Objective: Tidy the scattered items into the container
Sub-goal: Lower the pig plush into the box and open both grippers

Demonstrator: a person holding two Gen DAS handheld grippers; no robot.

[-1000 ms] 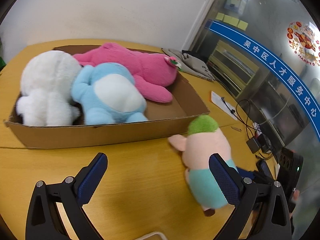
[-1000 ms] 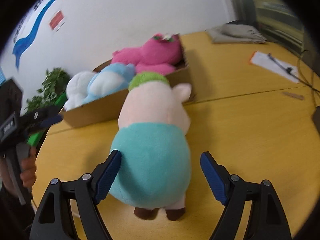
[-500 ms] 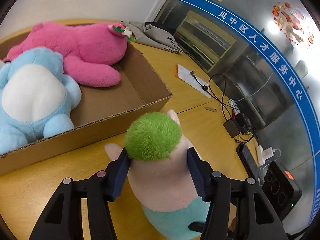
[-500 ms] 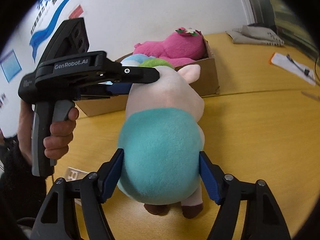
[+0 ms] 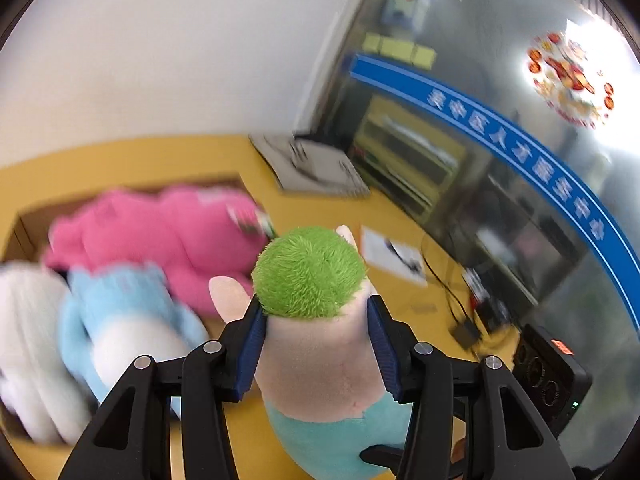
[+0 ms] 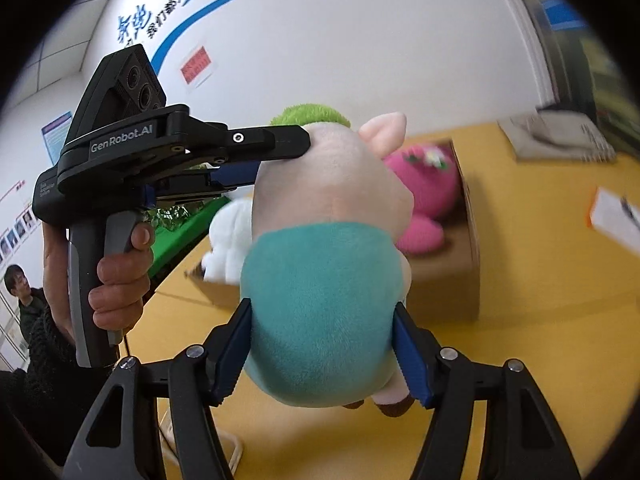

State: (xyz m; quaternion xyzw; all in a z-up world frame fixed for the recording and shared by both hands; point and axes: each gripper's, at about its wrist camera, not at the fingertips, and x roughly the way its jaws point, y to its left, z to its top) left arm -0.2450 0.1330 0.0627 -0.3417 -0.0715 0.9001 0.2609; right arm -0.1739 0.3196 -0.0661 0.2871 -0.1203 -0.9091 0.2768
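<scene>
While both tools grip it, the pig plush (image 6: 328,280) hangs above the yellow table (image 6: 520,360), near the cardboard box (image 6: 468,240). Left tool (image 5: 316,344) clamps its pink upper body below the green hair; right tool (image 6: 324,356) clamps its teal lower body. Pink (image 5: 160,236), blue (image 5: 120,320) and white (image 5: 28,344) plush toys lie inside the box.

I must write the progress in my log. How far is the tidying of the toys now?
Nearly finished. Done: the pink plush, blue plush and white plush lie in the cardboard box. In hand: the pig plush, held by the left gripper at its head and the right gripper at its teal body. Left: put it into the box and let go.
</scene>
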